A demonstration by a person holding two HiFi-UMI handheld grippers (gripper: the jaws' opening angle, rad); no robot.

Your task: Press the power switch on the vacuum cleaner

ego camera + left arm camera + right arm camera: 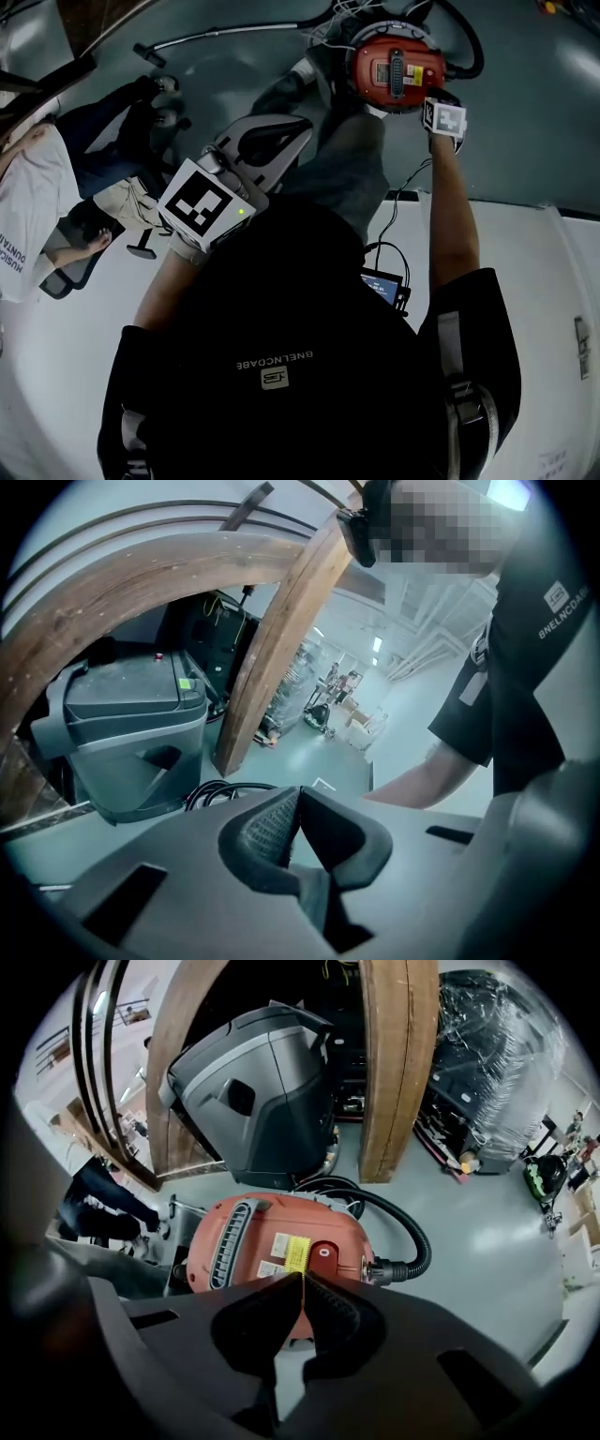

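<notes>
The red vacuum cleaner (398,70) stands on the floor ahead of me, with a grey vent strip along its top. In the right gripper view its red shell (253,1241) fills the middle, with a yellow label (297,1252) and beside it a round red switch (323,1252) with a white dot. My right gripper (302,1281) is shut and empty, its tips just short of the label and switch; in the head view this gripper (441,111) hangs at the vacuum's right edge. My left gripper (298,797) is shut on nothing, held away at the left (281,136).
A black hose (412,1232) curls from the vacuum's right side. A big grey machine (258,1091) and wooden posts (398,1063) stand behind it. Cables (220,789) lie on the floor. A person (37,197) sits at the left, near a metal wand (234,36).
</notes>
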